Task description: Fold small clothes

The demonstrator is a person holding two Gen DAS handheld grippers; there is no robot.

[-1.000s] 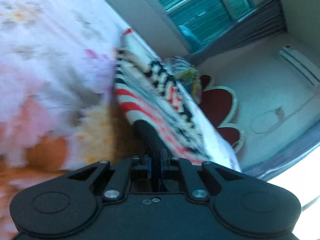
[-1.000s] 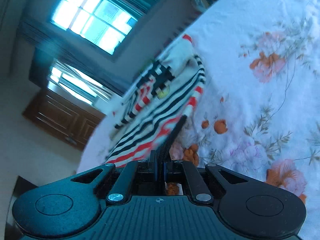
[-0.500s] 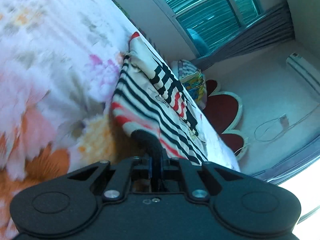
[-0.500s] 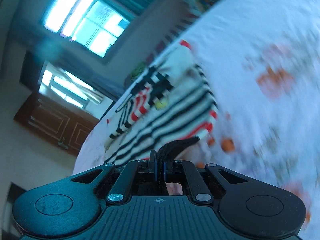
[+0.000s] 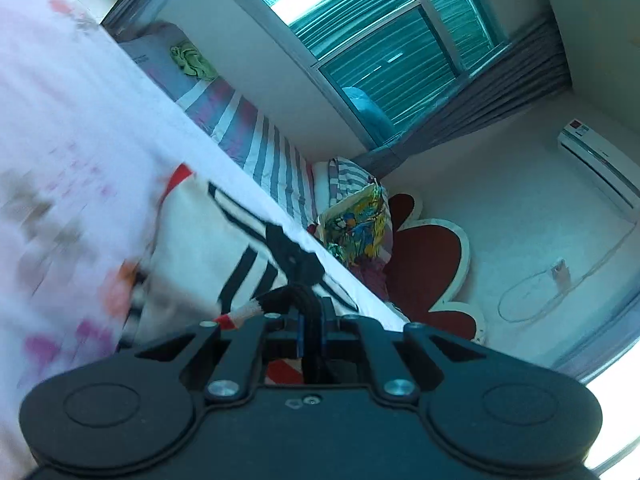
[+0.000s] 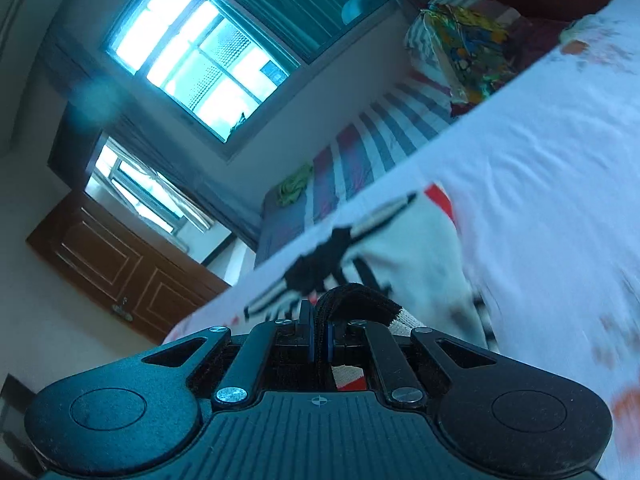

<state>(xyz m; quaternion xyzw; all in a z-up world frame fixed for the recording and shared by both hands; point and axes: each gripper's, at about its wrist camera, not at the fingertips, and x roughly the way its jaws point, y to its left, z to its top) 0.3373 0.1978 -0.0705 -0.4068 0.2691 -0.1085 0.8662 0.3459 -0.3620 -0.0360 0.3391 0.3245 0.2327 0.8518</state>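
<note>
Both grippers, left [image 5: 312,322] and right [image 6: 319,330], fingers clamped on shirt [image 5: 208,236] hem, lifted off bed [image 6: 540,168]; fold begun, not laid.

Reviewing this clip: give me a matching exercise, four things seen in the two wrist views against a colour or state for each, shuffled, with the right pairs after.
Things:
1. left gripper
2. striped garment
3. headboard
4. door

Colour or state:
A. dark red with a white scalloped edge
B. brown wood with panels
C. shut on the garment's dark hem
D. white with black and red stripes, lying partly on the floral bedsheet

Pairs: 1-C, 2-D, 3-A, 4-B
</note>
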